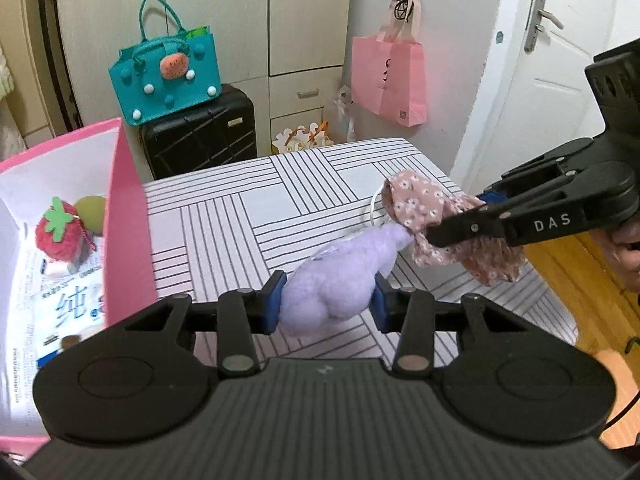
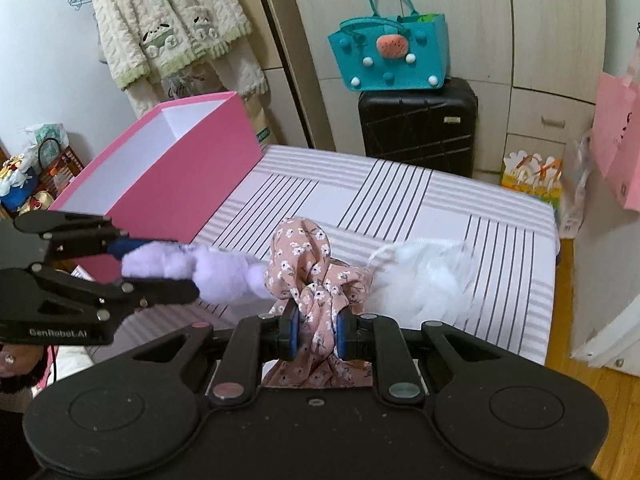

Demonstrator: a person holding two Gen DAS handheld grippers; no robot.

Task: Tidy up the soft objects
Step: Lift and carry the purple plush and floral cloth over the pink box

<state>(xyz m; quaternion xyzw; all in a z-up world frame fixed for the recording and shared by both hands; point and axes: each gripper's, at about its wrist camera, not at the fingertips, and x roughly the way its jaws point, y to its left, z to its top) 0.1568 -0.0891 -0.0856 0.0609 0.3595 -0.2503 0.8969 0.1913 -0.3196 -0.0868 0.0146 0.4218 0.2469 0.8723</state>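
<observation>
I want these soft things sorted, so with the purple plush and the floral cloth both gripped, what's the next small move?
Probably carry the purple plush, clamped in the left tool, sideways over the open pink box; a strawberry toy already lies inside.

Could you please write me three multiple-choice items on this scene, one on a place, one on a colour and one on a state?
1. Where is the red knitted strawberry toy?
A. On the striped table
B. Inside the open pink cardboard box
C. In the teal bag

2. What colour is the fluffy plush toy between the left gripper's pads?
A. Lilac
B. Green
C. Yellow

3. What is the right gripper doing?
A. Standing open and empty
B. Resting in the box
C. Clamping the pink floral fabric scrunchie

Key: 1 B, the strawberry lies within the box walls; 2 A, the pile is pale purple; 3 C, both pads pinch the cloth.
</observation>
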